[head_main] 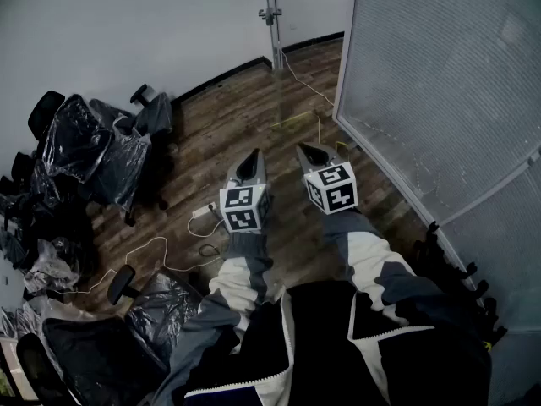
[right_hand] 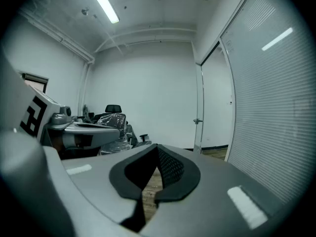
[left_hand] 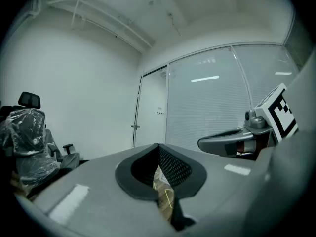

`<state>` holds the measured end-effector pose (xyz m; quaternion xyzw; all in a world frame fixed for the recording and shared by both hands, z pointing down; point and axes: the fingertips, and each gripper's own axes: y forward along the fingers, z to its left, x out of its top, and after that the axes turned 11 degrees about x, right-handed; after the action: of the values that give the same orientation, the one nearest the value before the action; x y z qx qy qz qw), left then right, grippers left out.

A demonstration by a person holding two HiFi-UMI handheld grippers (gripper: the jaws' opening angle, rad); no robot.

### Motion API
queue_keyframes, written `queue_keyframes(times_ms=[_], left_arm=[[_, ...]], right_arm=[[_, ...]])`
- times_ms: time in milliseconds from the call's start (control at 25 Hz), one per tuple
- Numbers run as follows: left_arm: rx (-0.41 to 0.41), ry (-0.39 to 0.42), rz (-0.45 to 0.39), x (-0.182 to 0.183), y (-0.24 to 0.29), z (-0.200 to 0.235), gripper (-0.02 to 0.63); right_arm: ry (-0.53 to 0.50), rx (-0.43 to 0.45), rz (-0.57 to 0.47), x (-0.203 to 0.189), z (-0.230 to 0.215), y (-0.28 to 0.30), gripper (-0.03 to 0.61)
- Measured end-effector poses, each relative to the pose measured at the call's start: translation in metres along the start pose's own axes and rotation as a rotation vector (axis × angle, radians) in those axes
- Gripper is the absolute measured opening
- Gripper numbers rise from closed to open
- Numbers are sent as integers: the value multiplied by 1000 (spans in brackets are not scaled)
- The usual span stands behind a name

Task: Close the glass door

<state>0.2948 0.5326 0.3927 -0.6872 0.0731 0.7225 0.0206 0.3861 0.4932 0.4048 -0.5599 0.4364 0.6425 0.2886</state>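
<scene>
Glass door stands at the far end of the room, in the corner where the white wall meets the blind-covered partition. Its metal handle sits on the upright edge toward the wall. Both tools are well apart from it, held side by side over the wooden floor. The left gripper is clenched with nothing between its pads, and the right gripper is clenched and empty too.

The step in hand looks like the approach. To do it well, the person probably needs to walk forward first, keeping clear of the cable on the boards and the plastic-wrapped chairs at the left. One closed tip could then be set against the handle or the door's edge. A steady push or pull near the handle, not near the hinge side, should swing the panel without twisting it.

How far the door stands open is hard to judge from here. Its top is cut off in the head view, and neither a latch nor hinges can be made out. The handle is too small to show its shape.
</scene>
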Motion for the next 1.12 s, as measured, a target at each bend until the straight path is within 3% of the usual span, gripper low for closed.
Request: queue_keyframes(times_ms=[600,1120], left_arm=[[-22,17,20,-11,0,17,-2],[-21,-20,32,-22,3,39,-2]], right_arm=[[22,-26,-17,-4,11,12,5],[1,-14,24,-9,26,30,5]])
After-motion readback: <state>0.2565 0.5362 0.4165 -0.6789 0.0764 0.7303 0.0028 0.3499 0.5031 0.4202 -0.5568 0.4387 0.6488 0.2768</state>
